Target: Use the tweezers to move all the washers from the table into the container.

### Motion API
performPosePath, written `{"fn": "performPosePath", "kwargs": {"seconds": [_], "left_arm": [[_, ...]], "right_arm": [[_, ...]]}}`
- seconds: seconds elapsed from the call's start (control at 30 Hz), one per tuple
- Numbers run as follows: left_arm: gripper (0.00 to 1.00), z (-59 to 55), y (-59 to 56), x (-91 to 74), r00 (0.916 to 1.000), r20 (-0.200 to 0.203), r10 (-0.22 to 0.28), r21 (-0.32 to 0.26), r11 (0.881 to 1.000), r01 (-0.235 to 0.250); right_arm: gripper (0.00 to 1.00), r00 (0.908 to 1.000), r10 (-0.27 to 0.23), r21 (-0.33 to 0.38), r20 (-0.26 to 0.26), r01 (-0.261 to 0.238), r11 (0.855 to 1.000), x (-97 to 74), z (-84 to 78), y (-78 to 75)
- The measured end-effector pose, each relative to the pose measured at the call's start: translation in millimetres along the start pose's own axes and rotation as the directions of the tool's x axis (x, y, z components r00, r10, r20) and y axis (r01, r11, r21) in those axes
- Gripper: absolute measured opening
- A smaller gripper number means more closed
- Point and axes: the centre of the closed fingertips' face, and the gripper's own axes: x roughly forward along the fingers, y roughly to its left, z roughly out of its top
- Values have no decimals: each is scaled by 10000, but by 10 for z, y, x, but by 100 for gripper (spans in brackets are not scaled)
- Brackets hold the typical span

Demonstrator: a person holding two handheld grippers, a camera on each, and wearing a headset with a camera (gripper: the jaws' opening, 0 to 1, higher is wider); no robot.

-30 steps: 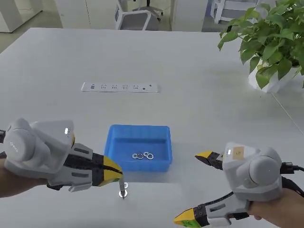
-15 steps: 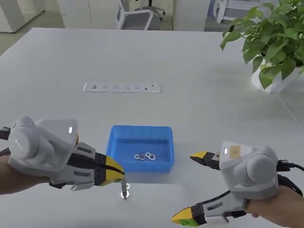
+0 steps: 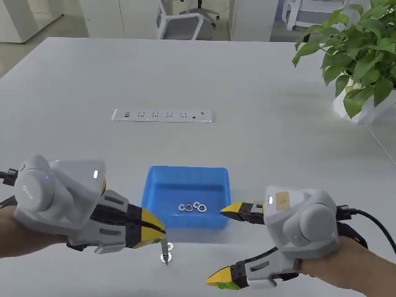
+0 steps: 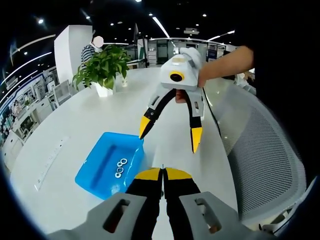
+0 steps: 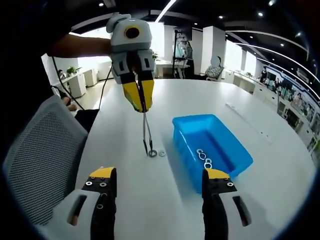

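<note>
My left gripper (image 3: 162, 230) is shut on a pair of thin metal tweezers (image 3: 164, 250) that point down at the table just in front of the blue container (image 3: 187, 177). The tweezers' tips (image 5: 148, 150) sit right beside a washer (image 5: 153, 153) that lies flat on the table, with a second washer (image 5: 161, 153) next to it. Three washers (image 3: 192, 207) lie inside the container. My right gripper (image 3: 218, 246) is open and empty, its upper fingertip (image 3: 224, 211) at the container's near right corner. The left gripper view shows the right gripper (image 4: 169, 141) facing the left one.
A white power strip (image 3: 163, 116) lies on the table beyond the container. A potted plant (image 3: 356, 55) stands at the far right edge. A mesh chair (image 5: 40, 155) is behind me at the table's near side. Office chairs (image 3: 185, 18) stand past the far edge.
My right gripper has moved left, so its upper jaw now reaches the container's near right corner. The left gripper and tweezers have stayed over the two washers on the table.
</note>
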Motion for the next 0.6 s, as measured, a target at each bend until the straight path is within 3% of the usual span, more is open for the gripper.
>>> {"fn": "performPosePath", "kwargs": {"seconds": [0.3,0.6], "left_arm": [[5,2,-14,-3,10000,-72,-28,16,10000,28],[5,0,-24,1,9999,-91,-108,15,9999,108]], "right_arm": [[51,9979,654,-734,-26,-654,9952,204,111,84],[38,9901,1385,-1416,-235,-1404,9799,442,165,204]]}}
